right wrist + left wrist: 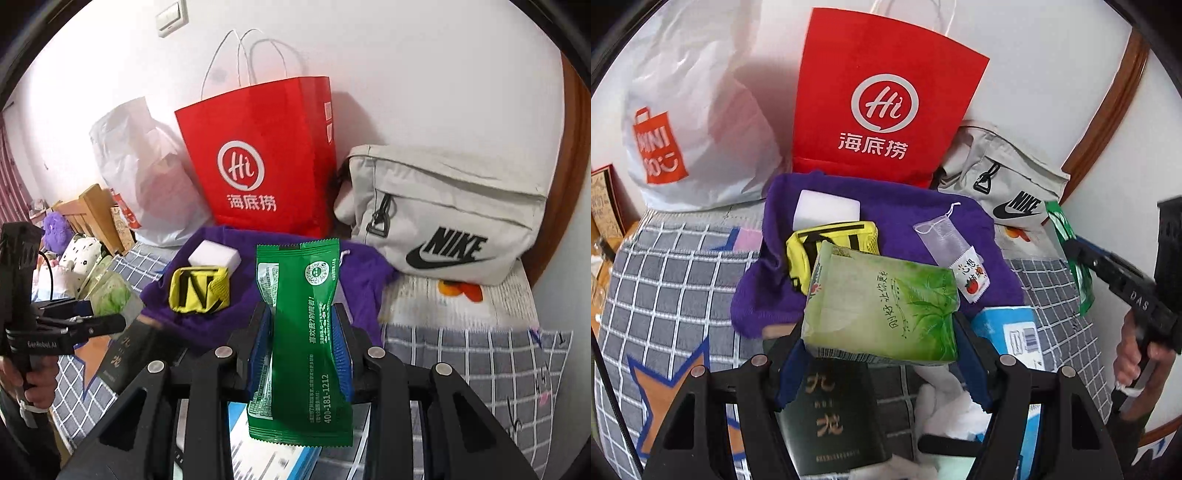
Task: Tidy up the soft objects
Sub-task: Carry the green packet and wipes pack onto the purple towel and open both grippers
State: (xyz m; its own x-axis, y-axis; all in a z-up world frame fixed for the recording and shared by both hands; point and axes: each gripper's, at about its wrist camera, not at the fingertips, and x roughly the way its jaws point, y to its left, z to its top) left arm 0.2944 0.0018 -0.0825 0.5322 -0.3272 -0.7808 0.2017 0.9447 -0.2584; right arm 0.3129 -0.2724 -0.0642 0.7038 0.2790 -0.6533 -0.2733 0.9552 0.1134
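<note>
My left gripper (882, 332) is shut on a pale green tissue pack (882, 306), held above the bed. My right gripper (301, 325) is shut on a dark green sachet (299, 332); the same sachet (1071, 254) shows at the right of the left wrist view. Ahead lies a purple towel (905, 218) with a white sponge block (827, 210), a yellow pouch (801, 258) and a small mesh bag (942, 236) on it. In the right wrist view the towel (362, 284), the sponge (214, 254) and the pouch (199, 291) sit just past the sachet.
A red paper bag (886, 96), a white plastic shopping bag (690, 122) and a grey Nike bag (1008, 181) stand against the wall. A dark booklet (827, 417), a blue box (1012, 332) and white cloth (945, 410) lie on the checked blanket (665, 280) under my left gripper.
</note>
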